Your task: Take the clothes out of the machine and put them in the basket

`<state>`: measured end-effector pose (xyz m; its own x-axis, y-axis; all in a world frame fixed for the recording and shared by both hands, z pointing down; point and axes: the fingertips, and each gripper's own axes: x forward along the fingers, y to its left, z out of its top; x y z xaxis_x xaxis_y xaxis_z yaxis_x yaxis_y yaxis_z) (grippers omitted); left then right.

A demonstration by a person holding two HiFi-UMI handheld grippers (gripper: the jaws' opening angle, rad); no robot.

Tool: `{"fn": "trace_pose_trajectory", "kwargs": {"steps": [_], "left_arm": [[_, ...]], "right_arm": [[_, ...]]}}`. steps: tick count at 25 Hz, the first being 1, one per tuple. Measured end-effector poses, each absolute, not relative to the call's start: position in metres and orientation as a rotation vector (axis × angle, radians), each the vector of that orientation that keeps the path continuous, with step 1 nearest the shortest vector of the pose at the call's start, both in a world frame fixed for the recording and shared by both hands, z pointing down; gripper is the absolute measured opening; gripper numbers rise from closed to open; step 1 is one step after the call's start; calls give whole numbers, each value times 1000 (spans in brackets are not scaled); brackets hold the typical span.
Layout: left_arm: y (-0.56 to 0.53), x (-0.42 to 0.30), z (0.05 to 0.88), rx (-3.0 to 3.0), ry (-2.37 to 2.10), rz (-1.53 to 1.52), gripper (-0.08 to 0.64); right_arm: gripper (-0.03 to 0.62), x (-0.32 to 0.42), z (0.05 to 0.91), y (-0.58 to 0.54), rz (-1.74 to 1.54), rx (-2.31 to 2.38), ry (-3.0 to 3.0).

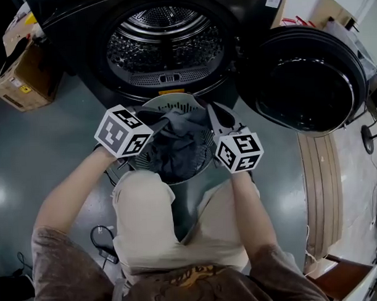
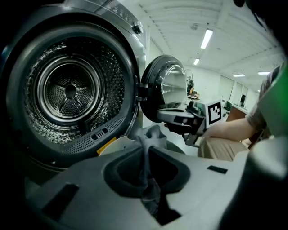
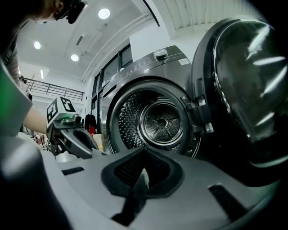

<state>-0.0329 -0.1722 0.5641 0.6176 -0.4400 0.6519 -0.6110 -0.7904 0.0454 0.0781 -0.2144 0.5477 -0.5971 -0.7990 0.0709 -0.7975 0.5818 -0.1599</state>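
clothes (image 1: 176, 161) lie heaped in the pale basket (image 1: 169, 104), which stands on the floor right before the open machine (image 1: 163, 39). the left gripper (image 2: 145, 155) has its jaws pinched tight on a grey garment (image 2: 152, 134) (a fold pokes out past the tips), held just over the heap. the right gripper (image 3: 142, 157) points level at the machine, jaws drawn together; whether the dark sliver between them is cloth i cannot tell. the door (image 1: 306, 81) hangs wide open.
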Motion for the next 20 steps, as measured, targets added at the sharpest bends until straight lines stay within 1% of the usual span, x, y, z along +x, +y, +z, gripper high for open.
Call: {"fn": "trace_pose_trajectory", "kwargs": {"steps": [7,8,10,11,12,14,17,20], "left_arm": [[-170,-43,564,2560,-898,892,46],[-174,-44,562,2564,-931,882,69],[-181,-46,562,2577,-975,871,214],[-183,-45,563,2582,-979,864,265],[-185,-45,564,2585,-976,853,286],[-189,-44,565,2583,-969,827,305],[-201,-46,564,2574,-959,765,310],[-212,-53,556,2567,-919,720,310]], "right_arm": [[-5,68,553,-217,-289,-1392,2804],[-5,67,553,-218,-291,-1390,2803],[-5,64,551,-218,-299,-1381,2792],[-5,62,550,-218,-302,-1374,2787],[-5,60,548,-219,-303,-1366,2783],[-5,53,547,-219,-300,-1354,2781],[-5,44,551,-224,-308,-1363,2785],[-5,38,542,-228,-389,-1364,2762]]}}
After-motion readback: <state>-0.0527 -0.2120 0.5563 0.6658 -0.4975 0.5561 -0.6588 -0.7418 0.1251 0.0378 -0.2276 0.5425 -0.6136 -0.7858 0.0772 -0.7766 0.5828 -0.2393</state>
